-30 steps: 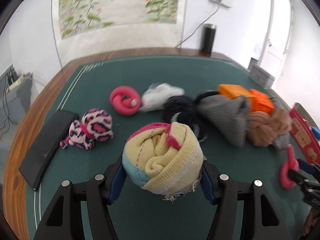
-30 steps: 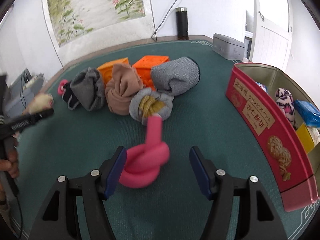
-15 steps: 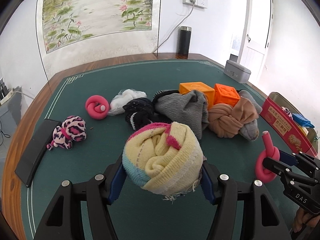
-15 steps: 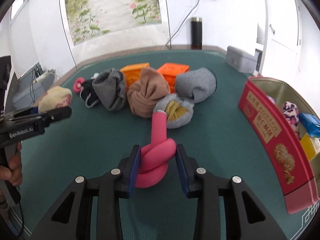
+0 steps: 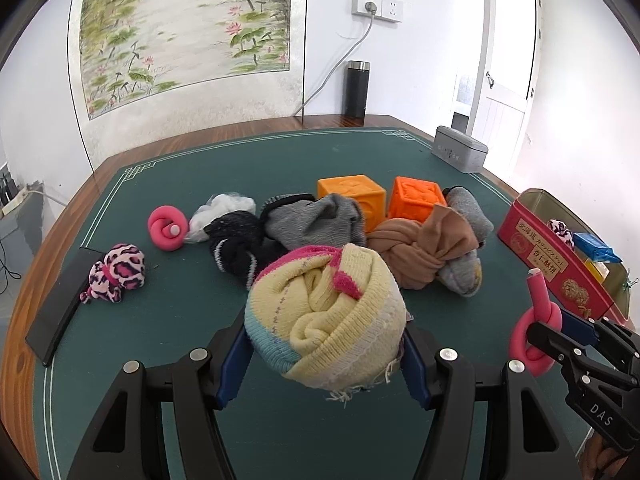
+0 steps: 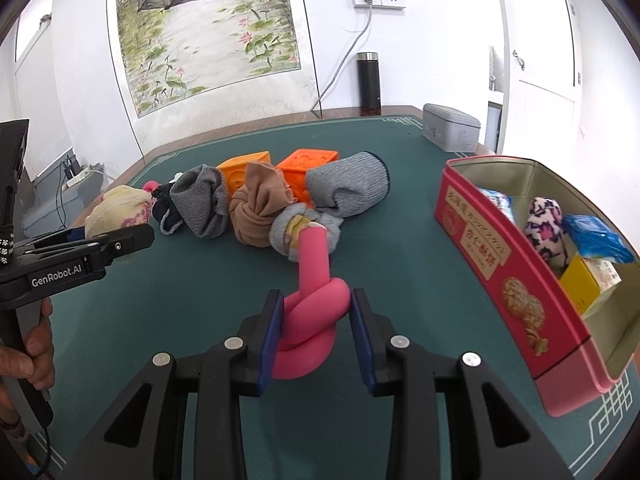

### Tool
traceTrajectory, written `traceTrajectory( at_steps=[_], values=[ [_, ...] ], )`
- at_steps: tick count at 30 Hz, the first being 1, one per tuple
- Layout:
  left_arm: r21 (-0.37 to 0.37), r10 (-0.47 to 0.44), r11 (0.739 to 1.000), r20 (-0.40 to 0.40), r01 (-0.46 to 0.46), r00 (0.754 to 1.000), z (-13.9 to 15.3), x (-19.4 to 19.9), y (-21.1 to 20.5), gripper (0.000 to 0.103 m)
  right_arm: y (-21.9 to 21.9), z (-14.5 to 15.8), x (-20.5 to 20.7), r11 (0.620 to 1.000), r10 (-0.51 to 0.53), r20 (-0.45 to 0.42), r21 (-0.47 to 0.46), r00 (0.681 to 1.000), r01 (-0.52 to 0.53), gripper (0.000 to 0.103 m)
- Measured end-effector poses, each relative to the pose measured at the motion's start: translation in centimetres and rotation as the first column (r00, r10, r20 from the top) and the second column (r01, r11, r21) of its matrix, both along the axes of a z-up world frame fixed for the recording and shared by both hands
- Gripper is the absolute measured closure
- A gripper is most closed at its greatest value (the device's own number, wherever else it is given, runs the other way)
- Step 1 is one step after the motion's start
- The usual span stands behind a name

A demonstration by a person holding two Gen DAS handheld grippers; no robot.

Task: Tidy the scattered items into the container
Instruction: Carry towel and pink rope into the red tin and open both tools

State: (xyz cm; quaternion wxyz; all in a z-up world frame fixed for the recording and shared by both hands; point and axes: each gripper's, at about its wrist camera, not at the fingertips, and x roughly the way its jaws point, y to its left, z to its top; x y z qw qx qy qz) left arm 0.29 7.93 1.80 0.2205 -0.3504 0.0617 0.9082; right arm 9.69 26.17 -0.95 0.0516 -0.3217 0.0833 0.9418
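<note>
Gripping a knotted pink tube [image 6: 310,320], the right tool [image 6: 316,330] could drop it short of the tin [image 6: 500,256] at two o'clock; the left tool [image 5: 324,354] clamps a sock ball [image 5: 324,312].

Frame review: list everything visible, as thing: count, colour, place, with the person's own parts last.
Sock ball: 1, yellow-pink-blue, in left gripper.
Knotted foam tube: 1, pink, in right gripper.
Coiled foam tube: 1, pink, mat left.
Leopard-print bundle: 1, pink-black, beside dark slab.
Cubes: 2, orange, behind sock pile.
Rolled socks: several, grey, tan, black, white, mat centre.
Biscuit tin: 1, red, open, right; holds leopard bundle, blue packets, yellow box.
Grey tin: 1, far right corner.
Flask: 1, black, by wall.
Left gripper: shut on sock ball.
Right gripper: just closed on knotted foam tube.
Hand: 1, on left handle.
</note>
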Motion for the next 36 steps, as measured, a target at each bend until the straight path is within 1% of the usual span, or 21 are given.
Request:
traceTrajectory(
  at_steps=[6,12,16,21,25,27,36],
  values=[
    [0.002,-0.024,1.000,-0.008,0.024,1.000,0.6,0.8,1.8,0.037,1.4,0.4,1.1,0.999,-0.028,-0.027,-0.016,0.999,0.028,0.066],
    [0.009,-0.081,0.997,-0.017,0.082,0.997,1.2,1.7,4.5,0.037,3.1,1.7,3.0,0.996,-0.084,-0.084,-0.002,0.993,0.084,0.066],
    [0.016,-0.129,0.991,-0.013,0.130,0.992,1.5,2.0,6.7,0.037,5.1,3.1,5.0,0.987,-0.157,-0.138,0.010,0.978,0.160,0.066],
    [0.017,-0.201,0.979,-0.016,0.202,0.979,1.9,2.8,9.9,0.037,8.5,4.5,7.8,0.961,-0.270,-0.188,0.008,0.945,0.276,0.066],
    [0.017,-0.251,0.968,-0.017,0.251,0.968,2.2,3.4,12.3,0.037,11.0,4.5,9.0,0.940,-0.336,-0.190,-0.009,0.922,0.341,0.066],
    [0.018,-0.270,0.963,-0.017,0.270,0.963,2.3,3.7,13.3,0.037,12.1,4.3,9.2,0.933,-0.356,-0.182,-0.019,0.917,0.359,0.066],
    [0.034,-0.331,0.943,-0.046,0.332,0.943,3.8,4.0,17.5,0.037,14.4,3.1,9.0,0.922,-0.387,-0.151,-0.032,0.910,0.387,0.066]
  ],
)
